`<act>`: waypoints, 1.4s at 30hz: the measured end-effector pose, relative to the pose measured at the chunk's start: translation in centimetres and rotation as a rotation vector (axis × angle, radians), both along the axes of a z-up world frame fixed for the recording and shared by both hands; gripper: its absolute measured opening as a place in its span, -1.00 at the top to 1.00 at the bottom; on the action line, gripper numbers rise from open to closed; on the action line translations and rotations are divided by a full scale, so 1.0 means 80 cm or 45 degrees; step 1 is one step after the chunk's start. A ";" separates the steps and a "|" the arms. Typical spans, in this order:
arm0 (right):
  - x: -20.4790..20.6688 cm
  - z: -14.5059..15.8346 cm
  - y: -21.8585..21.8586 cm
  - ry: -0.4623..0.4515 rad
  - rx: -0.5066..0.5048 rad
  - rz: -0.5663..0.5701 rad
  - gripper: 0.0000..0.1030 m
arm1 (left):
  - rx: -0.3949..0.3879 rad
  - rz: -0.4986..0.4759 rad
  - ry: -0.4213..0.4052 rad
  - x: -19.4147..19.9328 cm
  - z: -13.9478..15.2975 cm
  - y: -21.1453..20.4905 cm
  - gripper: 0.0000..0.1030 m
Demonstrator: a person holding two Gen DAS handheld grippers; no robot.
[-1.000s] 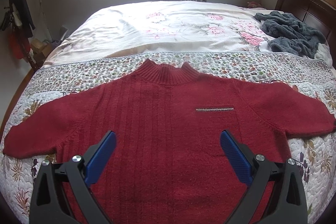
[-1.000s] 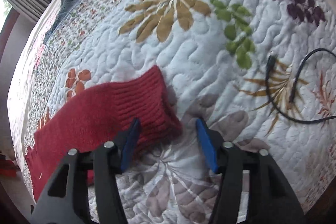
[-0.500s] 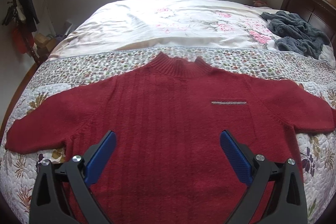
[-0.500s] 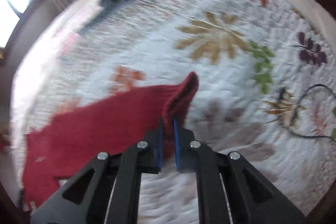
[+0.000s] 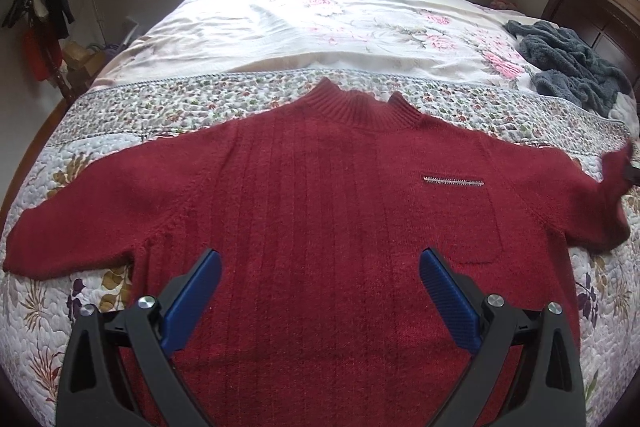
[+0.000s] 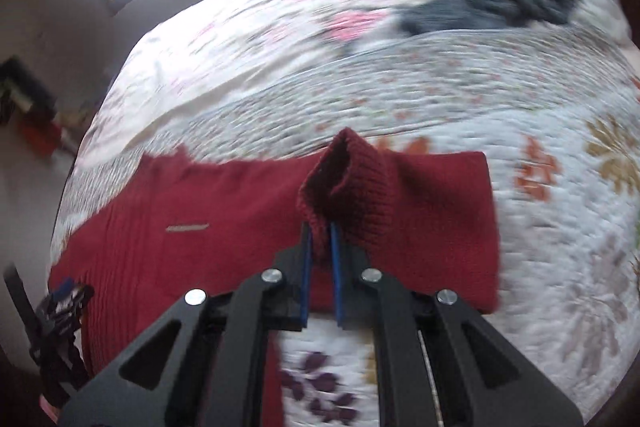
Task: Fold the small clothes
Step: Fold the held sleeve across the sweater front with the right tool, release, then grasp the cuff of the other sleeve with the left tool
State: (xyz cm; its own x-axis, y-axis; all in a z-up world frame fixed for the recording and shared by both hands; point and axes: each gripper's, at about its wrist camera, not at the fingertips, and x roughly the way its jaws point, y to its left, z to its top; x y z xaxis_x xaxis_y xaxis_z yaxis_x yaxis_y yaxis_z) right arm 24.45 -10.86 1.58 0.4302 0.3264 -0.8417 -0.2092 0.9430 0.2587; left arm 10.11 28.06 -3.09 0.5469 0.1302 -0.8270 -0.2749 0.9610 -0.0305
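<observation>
A small red knit sweater [image 5: 320, 211] lies flat, front up, on the quilted bed, collar away from me and a silver strip on its chest pocket. My left gripper [image 5: 320, 267] hovers open over its lower body, blue pads wide apart and holding nothing. The sweater's right sleeve [image 6: 432, 203] is folded back toward the body, its ribbed cuff [image 6: 344, 183] raised. My right gripper [image 6: 320, 239] is shut on that cuff. In the left wrist view the lifted sleeve end [image 5: 612, 179] shows at the far right edge.
A grey fluffy garment [image 5: 568, 63] lies bunched at the far right of the bed near the dark headboard. The floral quilt [image 6: 560, 227] spreads to the right of the sweater. A pale flowered sheet [image 5: 320, 23] covers the far half. Clutter stands on the floor at left.
My right gripper closed on the sleeve cuff, then lifted it and carried it left over the sleeve toward the sweater's body. The left gripper stayed open, its view drifting slightly.
</observation>
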 end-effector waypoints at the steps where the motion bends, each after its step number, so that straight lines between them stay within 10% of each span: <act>1: -0.002 -0.004 0.014 0.003 -0.002 0.025 0.86 | -0.004 -0.004 0.000 0.000 0.000 0.001 -0.93; 14: -0.003 -0.085 0.117 0.134 -0.094 0.138 0.84 | -0.039 -0.004 -0.003 0.003 0.003 0.012 -0.93; 18: -0.011 -0.093 0.119 0.214 0.048 0.209 0.69 | -0.107 -0.029 0.006 0.014 0.004 0.004 -0.93; 23: -0.038 -0.078 0.070 0.212 0.202 0.172 0.69 | -0.275 -0.138 0.042 0.044 0.004 -0.028 -0.93; 32: -0.092 -0.083 -0.050 0.187 0.240 -0.022 0.68 | -0.859 -0.323 0.289 0.143 -0.059 -0.130 -0.90; 42: -0.124 -0.096 -0.086 0.137 0.201 -0.066 0.65 | -1.037 -0.274 0.365 0.201 -0.114 -0.186 -0.79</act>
State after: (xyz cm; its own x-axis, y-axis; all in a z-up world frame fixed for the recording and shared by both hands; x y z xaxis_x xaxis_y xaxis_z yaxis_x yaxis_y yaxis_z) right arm 14.54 -17.72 -6.12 0.3599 0.4379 -0.8239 -0.1245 0.8977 0.4227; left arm 26.17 13.17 -12.19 0.2492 -0.6399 -0.7270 -0.1933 0.7027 -0.6847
